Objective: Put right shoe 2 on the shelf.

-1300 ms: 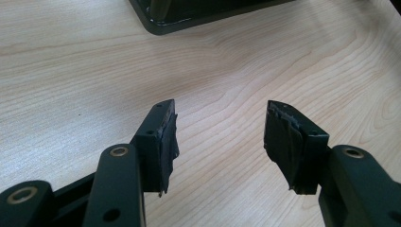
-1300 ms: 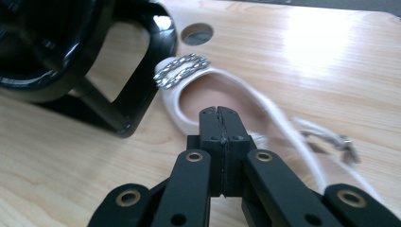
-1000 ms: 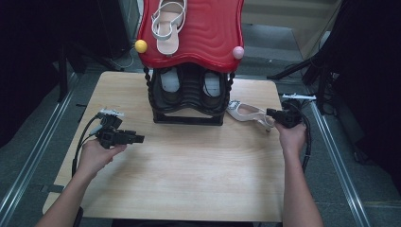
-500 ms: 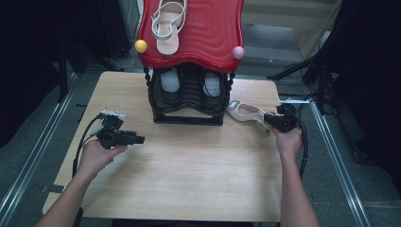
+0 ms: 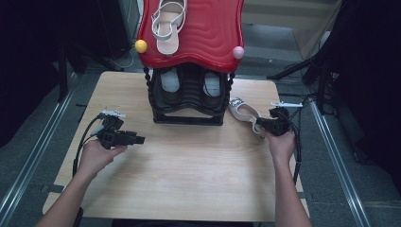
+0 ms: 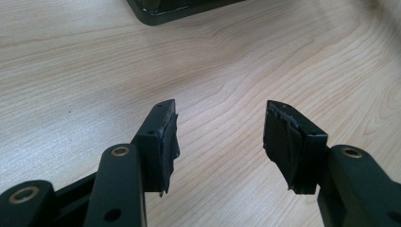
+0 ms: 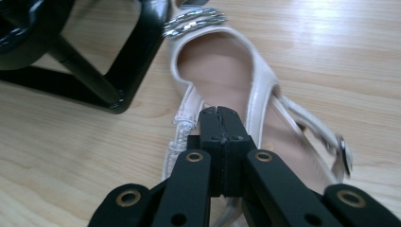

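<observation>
A pale strappy sandal (image 5: 243,111) lies on the wooden table (image 5: 189,179) just right of the black shoe rack (image 5: 189,101). My right gripper (image 5: 259,124) is at its heel end. In the right gripper view the right gripper (image 7: 218,113) is shut, jaws pressed together just over the sandal (image 7: 217,66) insole, with the heel strap looping beneath; nothing shows between the pads. My left gripper (image 5: 138,140) hovers at the table's left, pointing right. In the left gripper view it (image 6: 220,137) is open over bare wood.
The rack has a red wavy top (image 5: 208,33) carrying a matching sandal (image 5: 166,23), with a yellow ball (image 5: 141,46) and a pink ball (image 5: 238,52) at its corners. Pale shoes (image 5: 170,80) sit inside it. The rack's base (image 7: 118,71) lies left of the sandal.
The right hand has drawn slightly left and nearer the person, onto the sandal's heel end. The left hand has stayed put.
</observation>
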